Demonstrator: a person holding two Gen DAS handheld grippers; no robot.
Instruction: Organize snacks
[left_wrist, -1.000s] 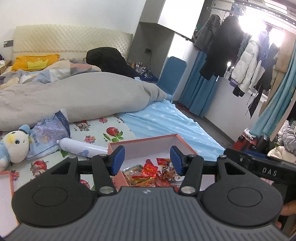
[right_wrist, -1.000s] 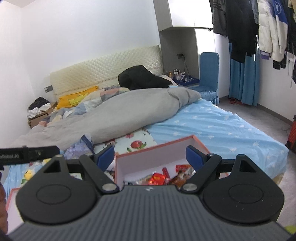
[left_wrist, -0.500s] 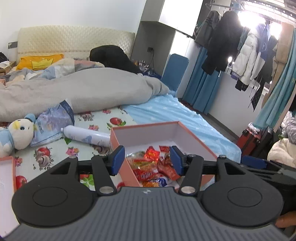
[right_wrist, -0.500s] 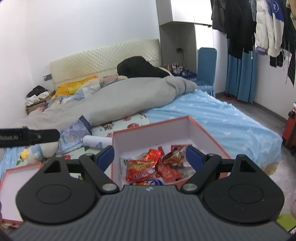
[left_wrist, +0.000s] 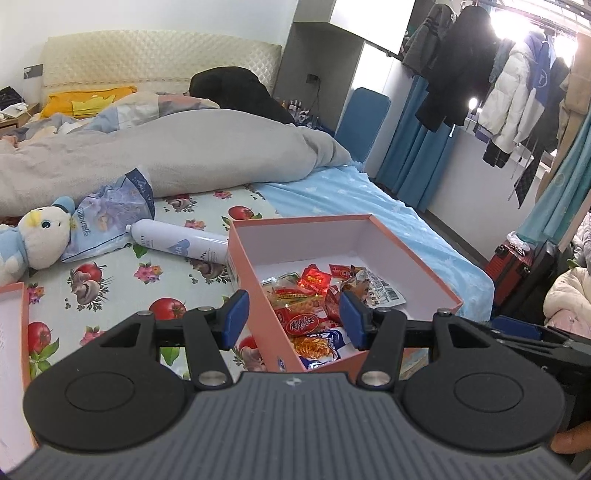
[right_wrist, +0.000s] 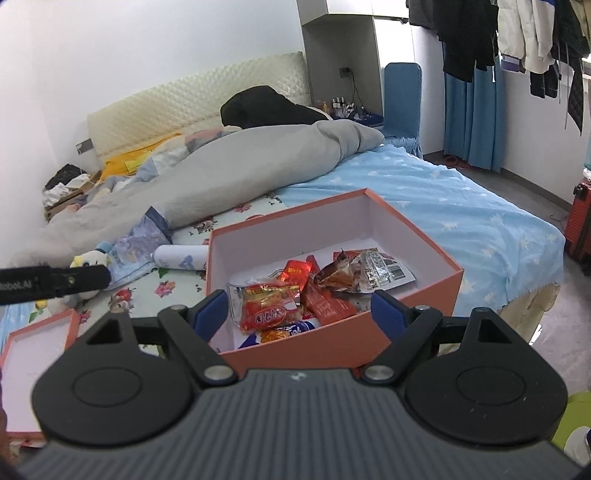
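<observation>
A bed with a fruit-print sheet (left_wrist: 122, 291) and a grey duvet (left_wrist: 177, 155) fills the room, clothes hanging at two o'clock. The orange box (right_wrist: 332, 343) of snack packets (right_wrist: 291, 299) sits at the bed's near edge, its lid (right_wrist: 37, 354) at nine o'clock and bare blue sheet (right_wrist: 461, 221) beyond. The left gripper (left_wrist: 293, 319) and right gripper (right_wrist: 299, 314) are both spread, grasping nothing.
</observation>
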